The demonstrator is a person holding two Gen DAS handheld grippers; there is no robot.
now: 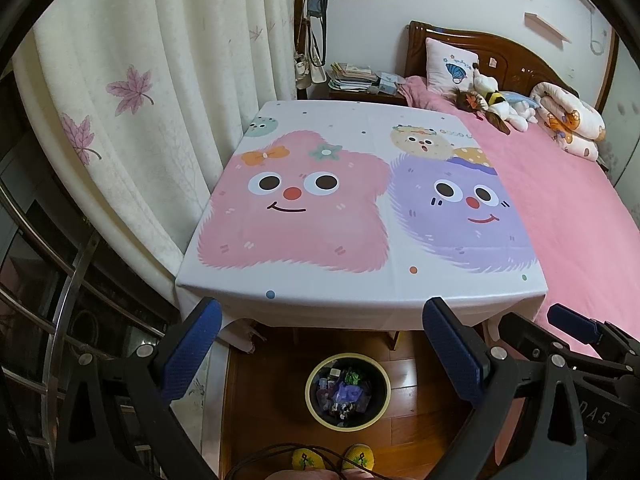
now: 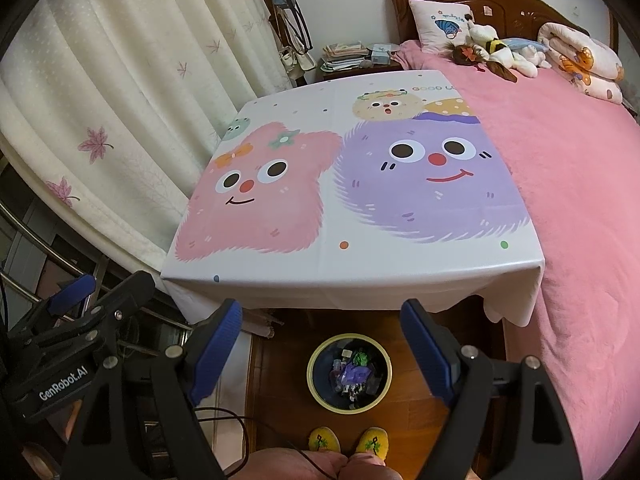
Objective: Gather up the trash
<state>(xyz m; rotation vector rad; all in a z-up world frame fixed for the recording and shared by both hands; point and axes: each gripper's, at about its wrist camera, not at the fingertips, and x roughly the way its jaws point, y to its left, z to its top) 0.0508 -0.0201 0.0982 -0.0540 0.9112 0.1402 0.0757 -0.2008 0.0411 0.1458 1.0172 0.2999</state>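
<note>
A round bin (image 1: 347, 390) with a yellow rim stands on the wooden floor below the table's front edge; it also shows in the right wrist view (image 2: 349, 373). Several pieces of trash (image 1: 344, 394) lie inside it, purple and green among them (image 2: 354, 370). My left gripper (image 1: 320, 354) is open and empty, held above the bin. My right gripper (image 2: 322, 356) is open and empty, also above the bin. Each gripper shows at the edge of the other's view: the right one (image 1: 576, 328) and the left one (image 2: 72, 292).
A table under a cartoon cloth (image 1: 360, 208) stands ahead, with a pink bed (image 1: 568, 200) on its right and a curtain (image 1: 140, 100) on its left. A metal rail (image 1: 60, 320) runs at the left. Yellow slippers (image 2: 348, 442) stand near the bin.
</note>
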